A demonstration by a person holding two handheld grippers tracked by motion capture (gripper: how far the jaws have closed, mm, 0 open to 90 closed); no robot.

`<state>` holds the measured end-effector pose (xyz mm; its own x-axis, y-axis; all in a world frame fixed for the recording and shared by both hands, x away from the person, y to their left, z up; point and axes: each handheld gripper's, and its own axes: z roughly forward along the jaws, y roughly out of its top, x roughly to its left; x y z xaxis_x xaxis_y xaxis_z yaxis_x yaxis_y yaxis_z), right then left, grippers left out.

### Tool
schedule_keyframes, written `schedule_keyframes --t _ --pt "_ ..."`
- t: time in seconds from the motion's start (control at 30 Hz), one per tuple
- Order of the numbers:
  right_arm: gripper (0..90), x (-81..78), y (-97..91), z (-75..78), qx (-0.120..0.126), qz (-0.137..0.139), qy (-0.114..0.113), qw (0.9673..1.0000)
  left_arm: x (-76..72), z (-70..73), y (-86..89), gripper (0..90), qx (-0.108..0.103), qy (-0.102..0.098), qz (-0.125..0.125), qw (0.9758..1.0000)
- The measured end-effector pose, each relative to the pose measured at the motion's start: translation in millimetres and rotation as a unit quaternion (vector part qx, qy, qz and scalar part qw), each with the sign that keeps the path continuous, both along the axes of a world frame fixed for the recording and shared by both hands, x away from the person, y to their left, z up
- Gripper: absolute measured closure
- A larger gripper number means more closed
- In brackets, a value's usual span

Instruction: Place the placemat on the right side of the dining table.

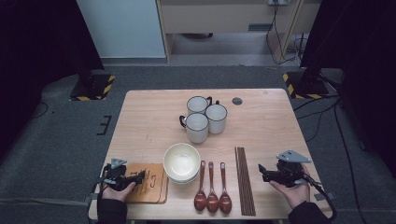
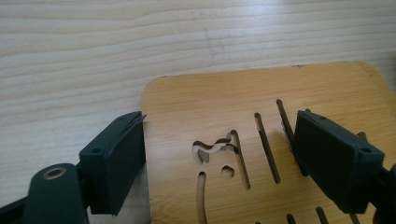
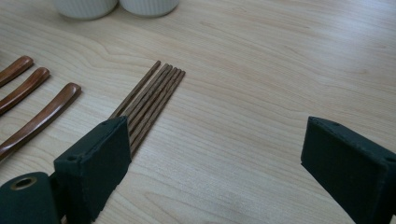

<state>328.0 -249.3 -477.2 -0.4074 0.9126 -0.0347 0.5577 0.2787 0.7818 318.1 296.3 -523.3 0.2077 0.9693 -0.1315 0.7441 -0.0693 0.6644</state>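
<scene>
My left gripper [image 1: 140, 176] sits at the lower left of the high view, over a stack of flat bamboo coasters [image 1: 150, 182] with rounded corners and narrow slots cut through the top one. In the left gripper view the coasters [image 2: 219, 102] fill the centre and right; my jaws stand spread, one matte black pad at the near edge, the other over the slotted face, and neither presses on it. My right gripper [image 1: 263, 171] is at the lower right of the high view, jaws spread wide over bare pale wood grain of the table [image 1: 154, 116]. Just left of it lies a tight bundle of dark, ridged wooden chopsticks [image 3: 149, 100], straight and thin. Three glossy reddish-brown spoons [image 1: 212, 189] lie side by side in the lower centre, bowls toward the bottom edge. Above them is a round cream bowl [image 1: 181, 162], smooth inside. Three white enamel mugs [image 1: 204, 117] with dark rims cluster at upper centre.
</scene>
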Motion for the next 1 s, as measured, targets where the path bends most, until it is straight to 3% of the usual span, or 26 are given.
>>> schedule_keyframes --t 0.33,0.67,0.9,1.0 --pt "8.6 -1.0 0.6 -0.2 -0.003 0.002 0.000 1.0000 -4.4 0.4 2.4 17.0 -0.002 0.003 0.027 0.9996" --pt "8.8 -0.9 -0.2 0.8 0.004 0.003 -0.003 1.0000 -5.2 0.9 6.0 14.3 0.001 0.001 0.021 0.9998" --pt "8.8 -2.1 -1.4 3.6 0.025 0.000 -0.004 0.9997 -14.9 14.0 17.5 16.0 -0.015 -0.033 0.022 0.9991" --pt "8.8 -2.9 -2.7 6.1 0.037 0.001 -0.001 0.9993 -22.2 20.5 22.2 24.7 -0.025 -0.041 0.020 0.9986"
